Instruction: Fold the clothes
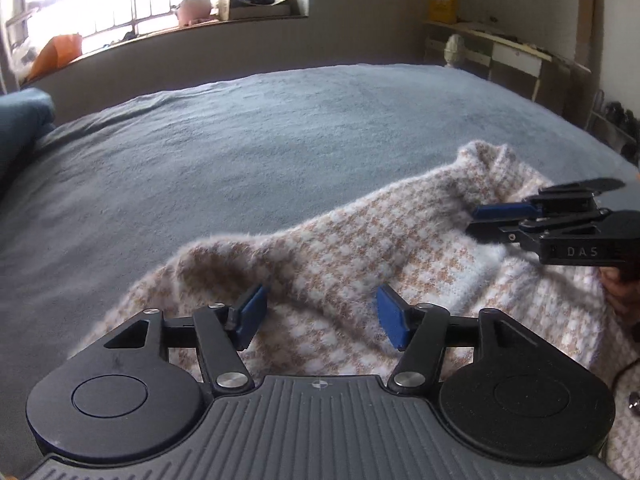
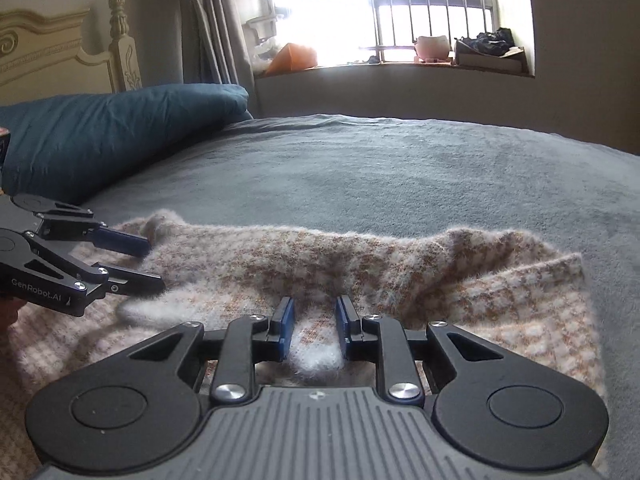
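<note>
One fuzzy beige-and-white houndstooth knit sweater (image 1: 360, 264) lies rumpled at the near edge of the grey-blue blanketed bed (image 1: 240, 140); one teal pillow (image 2: 112, 128) rests toward its headboard end. Two grippers work on it. The left gripper (image 1: 318, 316) stands with its two blue pads (image 1: 252, 316) wide apart, nothing pinched, the knit lying below them. The right gripper (image 2: 312, 328) has its jaws narrowed onto a fold of the sweater.
</note>
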Demonstrator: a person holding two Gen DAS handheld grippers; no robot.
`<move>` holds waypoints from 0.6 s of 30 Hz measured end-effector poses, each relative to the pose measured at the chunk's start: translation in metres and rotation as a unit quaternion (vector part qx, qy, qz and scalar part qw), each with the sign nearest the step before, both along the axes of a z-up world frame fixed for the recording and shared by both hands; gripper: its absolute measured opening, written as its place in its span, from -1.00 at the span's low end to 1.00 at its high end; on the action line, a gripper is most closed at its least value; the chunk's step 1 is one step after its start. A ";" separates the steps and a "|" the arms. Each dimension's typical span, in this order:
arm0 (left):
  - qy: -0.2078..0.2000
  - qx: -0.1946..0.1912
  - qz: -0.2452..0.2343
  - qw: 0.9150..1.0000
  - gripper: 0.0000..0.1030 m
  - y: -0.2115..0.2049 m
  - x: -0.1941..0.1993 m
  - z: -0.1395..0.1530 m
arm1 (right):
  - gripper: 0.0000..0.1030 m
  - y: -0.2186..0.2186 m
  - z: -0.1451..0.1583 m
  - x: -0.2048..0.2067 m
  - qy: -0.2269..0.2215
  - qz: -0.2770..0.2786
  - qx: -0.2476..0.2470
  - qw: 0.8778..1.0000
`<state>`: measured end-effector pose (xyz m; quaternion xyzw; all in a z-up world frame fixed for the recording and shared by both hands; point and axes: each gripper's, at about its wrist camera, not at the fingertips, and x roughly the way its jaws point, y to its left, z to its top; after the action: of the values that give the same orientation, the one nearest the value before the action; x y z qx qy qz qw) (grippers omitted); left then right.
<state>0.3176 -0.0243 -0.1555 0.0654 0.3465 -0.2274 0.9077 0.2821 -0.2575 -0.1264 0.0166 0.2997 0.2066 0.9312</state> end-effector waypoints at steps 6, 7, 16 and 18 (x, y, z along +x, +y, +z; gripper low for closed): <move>-0.077 0.035 0.015 0.996 0.17 0.000 -0.031 0.021 | -0.54 -0.010 0.021 -0.007 0.014 -0.010 0.028 0.999; -0.087 0.034 0.009 0.996 0.17 -0.001 -0.036 0.026 | -0.54 -0.011 0.026 -0.010 0.008 -0.010 0.032 0.999; -0.061 0.058 -0.081 0.993 0.16 -0.047 -0.030 0.017 | -0.54 0.001 0.028 -0.005 0.026 -0.019 0.066 0.997; -0.036 0.106 -0.085 0.990 0.15 -0.055 -0.022 -0.007 | -0.55 0.011 0.004 -0.004 0.042 -0.019 0.043 0.998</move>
<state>0.2953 -0.0793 -0.1629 0.1982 0.3290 -0.2636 0.8849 0.2778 -0.2463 -0.1220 0.0713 0.3294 0.2004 0.9199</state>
